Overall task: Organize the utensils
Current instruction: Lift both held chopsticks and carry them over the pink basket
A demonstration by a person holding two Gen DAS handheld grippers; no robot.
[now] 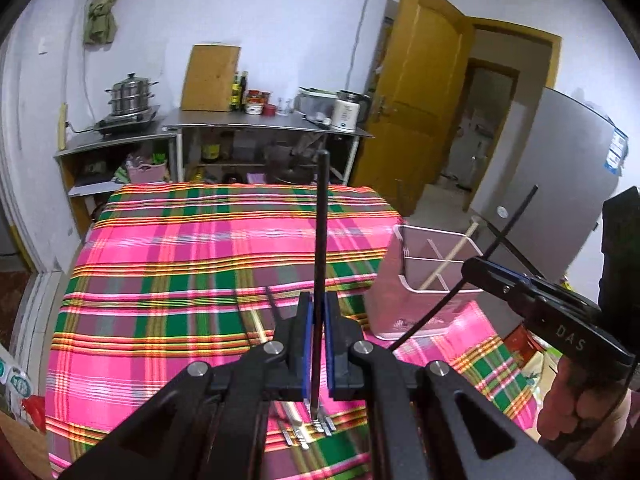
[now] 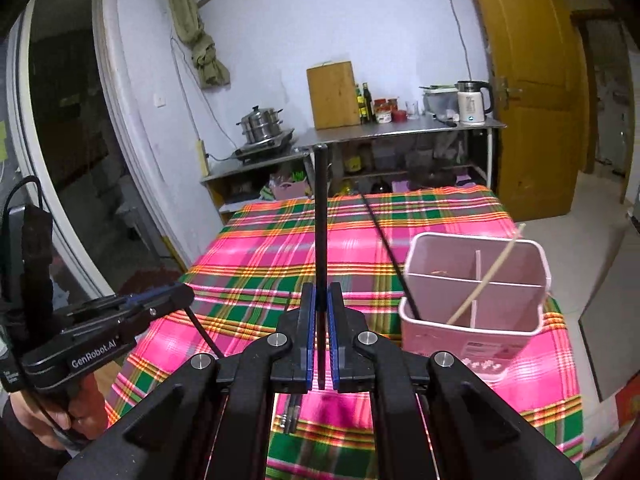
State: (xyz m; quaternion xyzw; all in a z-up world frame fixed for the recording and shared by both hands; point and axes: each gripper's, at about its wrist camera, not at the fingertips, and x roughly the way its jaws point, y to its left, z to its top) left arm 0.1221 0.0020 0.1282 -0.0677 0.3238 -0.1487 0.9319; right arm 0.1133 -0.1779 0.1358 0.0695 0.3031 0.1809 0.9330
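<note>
Left gripper (image 1: 318, 320): jaws drawn nearly together, blue pads (image 1: 306, 344) pinching a black chopstick (image 1: 321, 240) that stands upright between them, its upper end rising well above the fingertips, its lower end poking out below the pads toward the checked tablecloth (image 1: 180, 264). Under the fingers, lying on the cloth: several more chopsticks (image 1: 308, 430), metal-tipped ends just beside one another, with a pale one among them.

Right gripper (image 2: 321, 312): same stance, jaws almost closed, pads (image 2: 334, 344) clamped on a second black chopstick (image 2: 321, 220) held upright, its top end far beyond the fingertips. Below the fingers, a couple of dark chopsticks (image 2: 291, 416) flat on the cloth.

Ahead and to the right of the right fingers: a pink holder (image 2: 476, 304) with inner dividers, standing on the table near its right edge. Inside it, a pale wooden chopstick (image 2: 486, 280) leaning across one compartment, and a black chopstick (image 2: 390, 248) slanting up and out of the left corner.

From the left wrist, the same holder (image 1: 424, 276) to the right of the fingers, with the right gripper (image 1: 476, 266) level with its rim, its chopstick crossing in front of the holder, apart from it. A hand (image 1: 576, 404) wrapped around that gripper's handle at the lower right.

Neither held chopstick touching the holder.
</note>
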